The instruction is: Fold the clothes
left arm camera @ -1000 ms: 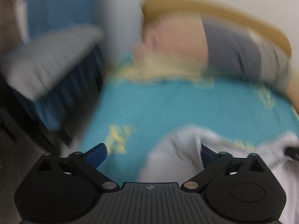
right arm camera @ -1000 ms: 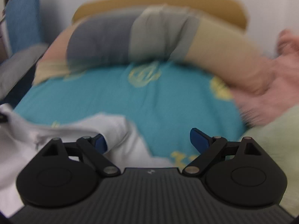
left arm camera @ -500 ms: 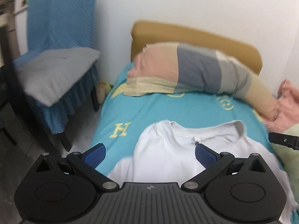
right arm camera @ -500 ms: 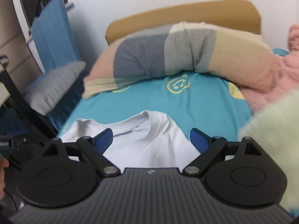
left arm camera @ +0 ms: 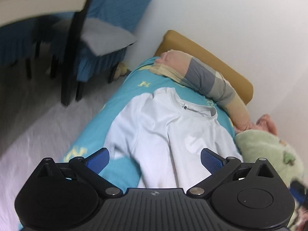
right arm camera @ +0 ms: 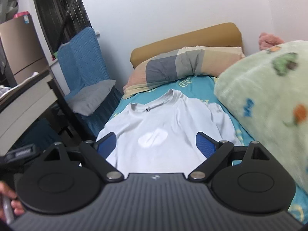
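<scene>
- The shirt (right arm camera: 163, 127) now lies spread front-up on the bed (right arm camera: 198, 84), collar toward the pillow (right arm camera: 182, 65); a second ago it was a bunched white heap at the near edge, and half a second ago it was already opening out with the collar showing
- Both cameras have pulled up and back since then: far more of the shirt shows now, from collar to below the chest print
- The left gripper (left arm camera: 155, 158) hangs above the shirt's lower part with its blue fingers (left arm camera: 98, 158) spread wide and nothing between them
- The right gripper (right arm camera: 156, 144) is likewise spread wide and empty, above the shirt's lower half; in this view the fingers frame the chest print
- So the laying-out step looks finished and both grippers have let go; no fold has been made yet
- The shirt is not quite flat: the left view shows a long ridge running down the middle and a lapped-over area near the left sleeve; the right view shows the sleeve on the blanket side lying out on the sheet
- The left side of the shirt sits close to the bed's edge, beside the chair (right arm camera: 82, 61); the green blanket (right arm camera: 269, 100) crowds the other side, just beside that sleeve
- My judgement: the next move is either smoothing the ridge or taking a sleeve and shoulder to fold inward; the blanket leaves little room on that side, and cloth near the bed edge could slide off if tugged that way
</scene>
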Demonstrator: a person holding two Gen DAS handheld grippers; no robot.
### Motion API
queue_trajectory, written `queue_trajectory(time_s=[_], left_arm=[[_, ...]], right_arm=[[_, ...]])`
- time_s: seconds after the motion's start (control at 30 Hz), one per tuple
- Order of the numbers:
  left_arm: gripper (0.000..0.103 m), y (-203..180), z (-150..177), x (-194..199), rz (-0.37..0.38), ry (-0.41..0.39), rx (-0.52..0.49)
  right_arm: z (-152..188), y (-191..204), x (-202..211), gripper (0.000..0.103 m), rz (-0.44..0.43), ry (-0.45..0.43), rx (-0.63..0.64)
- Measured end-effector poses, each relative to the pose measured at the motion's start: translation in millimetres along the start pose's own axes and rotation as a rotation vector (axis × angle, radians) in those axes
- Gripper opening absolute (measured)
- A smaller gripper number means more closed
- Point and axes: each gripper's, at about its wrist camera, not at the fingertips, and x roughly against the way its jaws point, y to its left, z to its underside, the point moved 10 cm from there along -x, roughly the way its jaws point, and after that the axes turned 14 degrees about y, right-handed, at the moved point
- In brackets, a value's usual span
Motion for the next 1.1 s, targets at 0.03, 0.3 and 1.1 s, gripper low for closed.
queue_trajectory(time_s=[0.03, 0.3, 1.1], left_arm=[[0.101, 6, 6, 3, 0.013, 0.010, 0.034], [0.095, 56, 10, -29, 0.083, 0.048, 0.295], [0.007, 45, -54, -139, -0.133, -0.066, -0.051]], right_arm=[[9, 0, 11, 0.091, -0.005, -0.005, -0.005], [67, -15, 23, 0.091, -0.027, -0.016, -0.039], [90, -48, -79, 0.091, 0.039, 0.085, -0.082]])
